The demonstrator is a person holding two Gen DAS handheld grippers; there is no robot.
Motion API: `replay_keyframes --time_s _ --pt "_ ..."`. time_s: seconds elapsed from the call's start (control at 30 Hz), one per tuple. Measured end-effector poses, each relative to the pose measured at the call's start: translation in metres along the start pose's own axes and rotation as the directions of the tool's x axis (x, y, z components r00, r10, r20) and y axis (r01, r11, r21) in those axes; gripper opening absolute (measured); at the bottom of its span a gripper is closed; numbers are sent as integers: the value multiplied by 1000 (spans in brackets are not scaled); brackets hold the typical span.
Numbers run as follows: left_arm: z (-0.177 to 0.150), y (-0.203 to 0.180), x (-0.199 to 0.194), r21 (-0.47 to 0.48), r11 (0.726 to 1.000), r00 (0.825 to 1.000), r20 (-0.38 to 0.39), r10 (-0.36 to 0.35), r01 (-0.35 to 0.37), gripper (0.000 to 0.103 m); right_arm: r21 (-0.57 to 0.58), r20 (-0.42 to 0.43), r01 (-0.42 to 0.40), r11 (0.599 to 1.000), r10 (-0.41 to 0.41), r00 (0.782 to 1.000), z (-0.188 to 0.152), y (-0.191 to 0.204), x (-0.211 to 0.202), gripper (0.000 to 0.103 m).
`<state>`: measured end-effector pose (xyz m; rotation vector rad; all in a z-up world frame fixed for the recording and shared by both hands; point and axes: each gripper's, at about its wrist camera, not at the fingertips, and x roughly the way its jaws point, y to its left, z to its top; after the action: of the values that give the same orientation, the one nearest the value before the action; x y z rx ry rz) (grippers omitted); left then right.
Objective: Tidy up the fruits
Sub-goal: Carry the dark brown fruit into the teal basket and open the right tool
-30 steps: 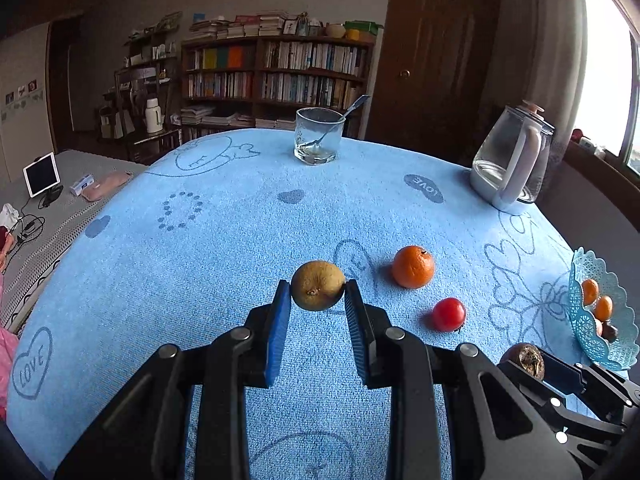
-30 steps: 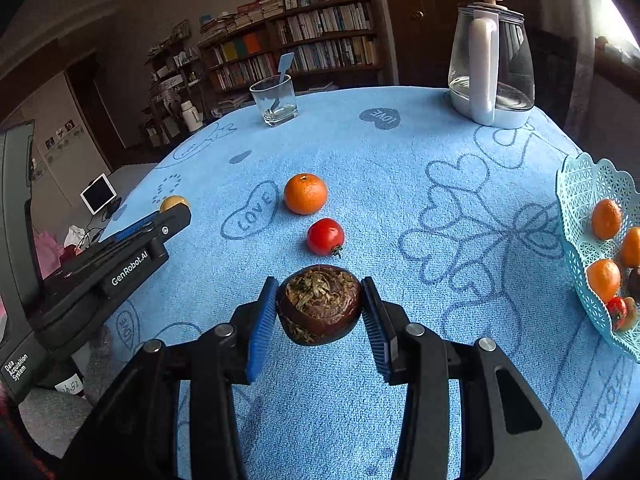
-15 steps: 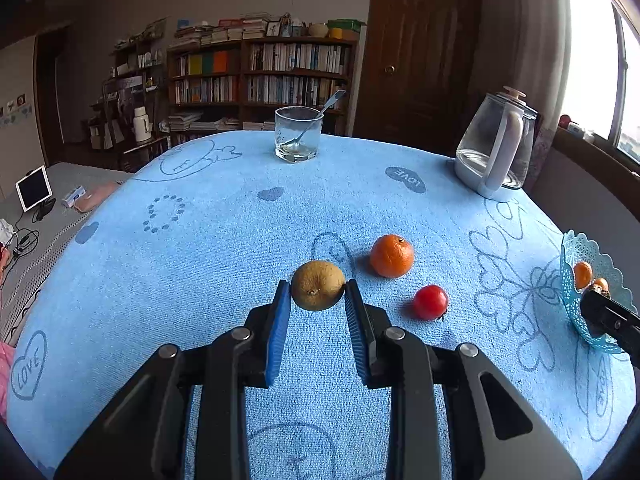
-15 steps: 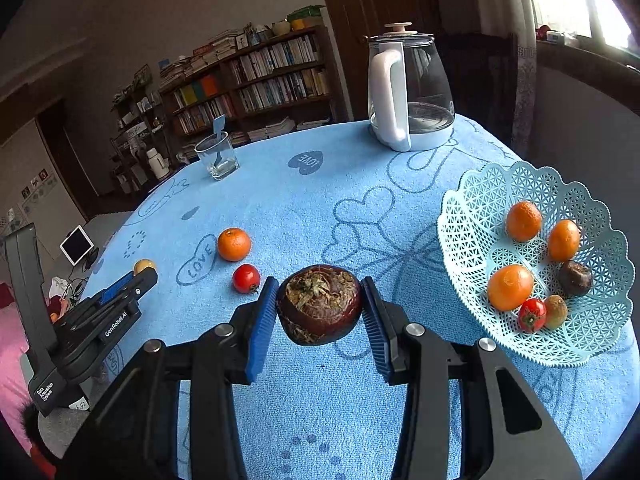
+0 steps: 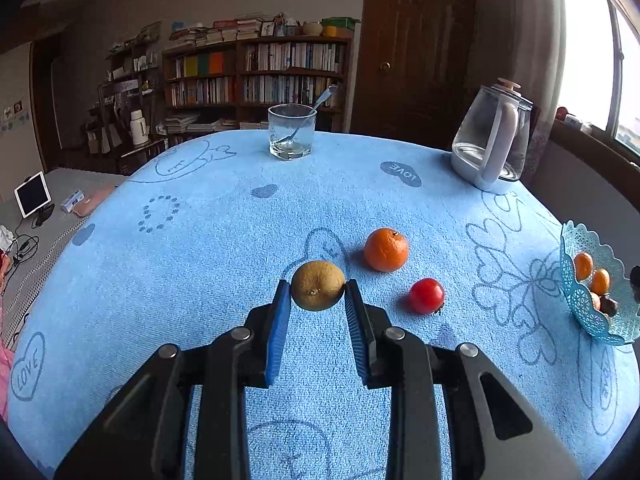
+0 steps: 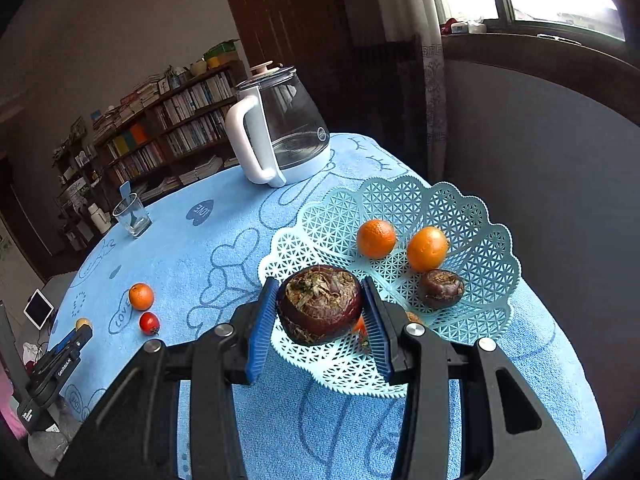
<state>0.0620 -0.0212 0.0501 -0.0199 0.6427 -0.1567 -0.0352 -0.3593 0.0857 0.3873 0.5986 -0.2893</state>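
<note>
Right wrist view shows the right gripper [image 6: 319, 306] with its blue fingers [image 6: 262, 322] clamped on a dark brown mangosteen [image 6: 319, 303], held above the near rim of the pale blue lattice fruit basket [image 6: 480, 224]. Inside the basket lie two oranges [image 6: 376, 239], another mangosteen [image 6: 441, 289] and something red, mostly hidden behind the right finger.

On the left wrist camera the left gripper [image 5: 318, 294] is closed on a dull yellow-brown round fruit [image 5: 318, 286], carried above the blue-clothed bench [image 5: 200, 260], well apart from the basket. A loose orange [image 5: 386, 249] and a small red tomato [image 5: 426, 295] remain on the cloth just beyond it.

The step in hand looks like delivery of the mangosteen. Next the right gripper should move over a free patch of lattice, lower, then part its fingers so the fruit settles without rolling into the others. The left fruit would follow.
</note>
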Motion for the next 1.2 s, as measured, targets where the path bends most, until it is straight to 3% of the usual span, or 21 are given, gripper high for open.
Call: replay_keyframes --time_s 0.4,0.77,1.2 --pt "-3 -1 3 7 1000 1000 -2 0 0 28 91 -2 104 990 -104 995 0 -48 7 43" --pt "-4 -3 4 14 1000 1000 -2 1 -1 28 95 18 130 987 -132 991 -1 -52 6 46" --pt "-5 -10 3 36 999 1000 -14 -23 24 28 52 103 186 981 -191 976 -9 -44 -6 47"
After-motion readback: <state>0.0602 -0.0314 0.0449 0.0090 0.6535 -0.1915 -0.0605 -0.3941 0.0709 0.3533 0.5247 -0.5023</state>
